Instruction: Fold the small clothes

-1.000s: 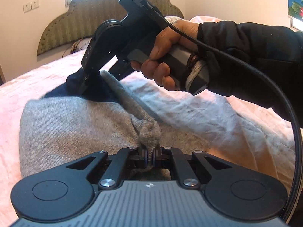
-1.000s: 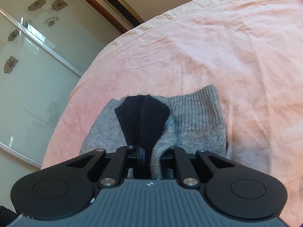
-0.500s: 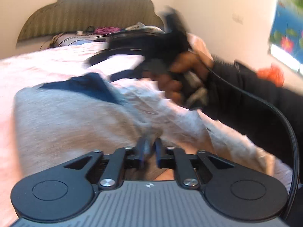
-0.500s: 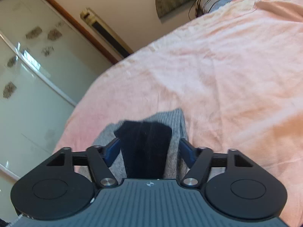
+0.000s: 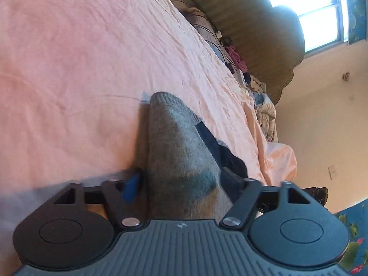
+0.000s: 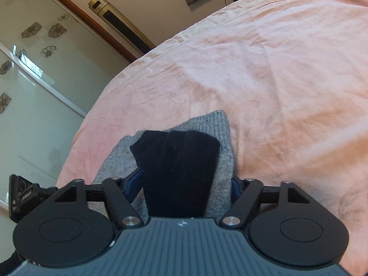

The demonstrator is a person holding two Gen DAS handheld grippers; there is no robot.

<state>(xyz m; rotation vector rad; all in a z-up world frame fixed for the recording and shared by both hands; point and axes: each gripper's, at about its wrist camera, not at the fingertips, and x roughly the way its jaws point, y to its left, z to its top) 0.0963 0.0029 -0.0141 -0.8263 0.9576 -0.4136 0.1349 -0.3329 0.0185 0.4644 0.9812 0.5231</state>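
Both tongs sit low over the pink bed (image 6: 287, 73). Left tongs (image 5: 181, 184) are spreading, jaws either side of the grey sock (image 5: 174, 142) without pressing it. Right tongs (image 6: 187, 185) are closing, pads not yet on the sock's navy toe (image 6: 179, 168) lying between them, grey cuff just ahead.

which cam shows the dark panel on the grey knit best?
Right wrist. The dark panel fills the centre of that view, lying on the grey knit on the pink bedspread. The left wrist view is rolled sideways and shows only a narrow dark strip beside the grey fabric.
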